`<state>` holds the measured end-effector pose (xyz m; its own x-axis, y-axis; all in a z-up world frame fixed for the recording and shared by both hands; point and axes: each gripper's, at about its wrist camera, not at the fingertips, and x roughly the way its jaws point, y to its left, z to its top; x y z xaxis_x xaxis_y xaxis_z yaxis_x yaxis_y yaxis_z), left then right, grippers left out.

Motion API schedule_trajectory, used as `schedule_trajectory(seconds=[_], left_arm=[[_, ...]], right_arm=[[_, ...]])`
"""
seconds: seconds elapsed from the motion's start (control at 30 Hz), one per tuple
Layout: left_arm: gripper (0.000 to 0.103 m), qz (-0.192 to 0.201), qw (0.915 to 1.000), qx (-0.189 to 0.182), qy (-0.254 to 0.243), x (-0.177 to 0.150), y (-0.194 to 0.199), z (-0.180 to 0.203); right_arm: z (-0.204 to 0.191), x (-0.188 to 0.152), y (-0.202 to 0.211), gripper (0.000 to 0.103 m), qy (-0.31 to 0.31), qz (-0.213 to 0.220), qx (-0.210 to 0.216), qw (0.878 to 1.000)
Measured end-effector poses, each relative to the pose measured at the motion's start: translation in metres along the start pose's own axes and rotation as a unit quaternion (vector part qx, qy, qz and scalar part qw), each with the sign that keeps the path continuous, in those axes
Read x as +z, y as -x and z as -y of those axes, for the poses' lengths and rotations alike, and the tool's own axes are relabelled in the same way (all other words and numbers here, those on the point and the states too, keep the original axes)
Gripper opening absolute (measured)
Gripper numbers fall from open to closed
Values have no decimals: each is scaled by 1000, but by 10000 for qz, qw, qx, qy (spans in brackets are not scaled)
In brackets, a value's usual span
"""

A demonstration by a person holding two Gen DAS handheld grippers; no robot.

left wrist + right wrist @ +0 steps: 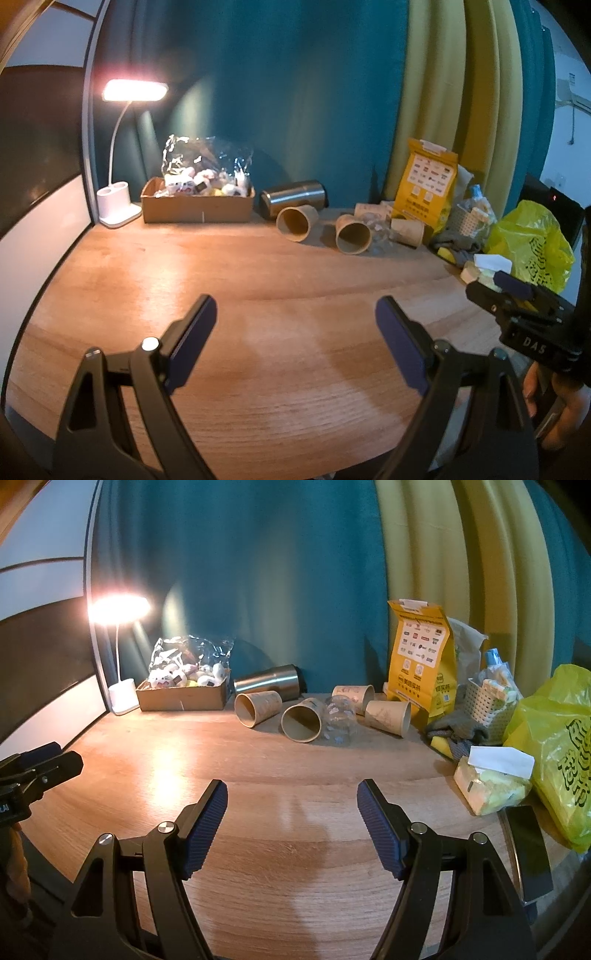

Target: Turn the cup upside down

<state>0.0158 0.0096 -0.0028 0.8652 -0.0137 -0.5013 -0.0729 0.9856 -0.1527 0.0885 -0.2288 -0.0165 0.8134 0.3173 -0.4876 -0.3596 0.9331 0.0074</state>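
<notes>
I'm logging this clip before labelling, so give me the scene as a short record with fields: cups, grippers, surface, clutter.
cups: brown paper cups lying on their sides; one more behind, pose unclear
clear cup: transparent plastic cup tipped over among them
steel cup: silver metal tumbler on its side by the teal curtain
left gripper: open, holding nothing
right gripper: open, holding nothing
surface: round wooden table
clutter: cardboard box of toys, lit white desk lamp, yellow paper bag, yellow plastic bag
</notes>
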Motion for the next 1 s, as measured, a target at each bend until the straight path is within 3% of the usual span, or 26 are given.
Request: schedule_trajectory(seconds=[1.0], left_arm=[[89, 11, 10000, -18, 28, 3, 2, 0]], right_arm=[[-4, 4, -5, 76, 17, 21, 12, 10000]])
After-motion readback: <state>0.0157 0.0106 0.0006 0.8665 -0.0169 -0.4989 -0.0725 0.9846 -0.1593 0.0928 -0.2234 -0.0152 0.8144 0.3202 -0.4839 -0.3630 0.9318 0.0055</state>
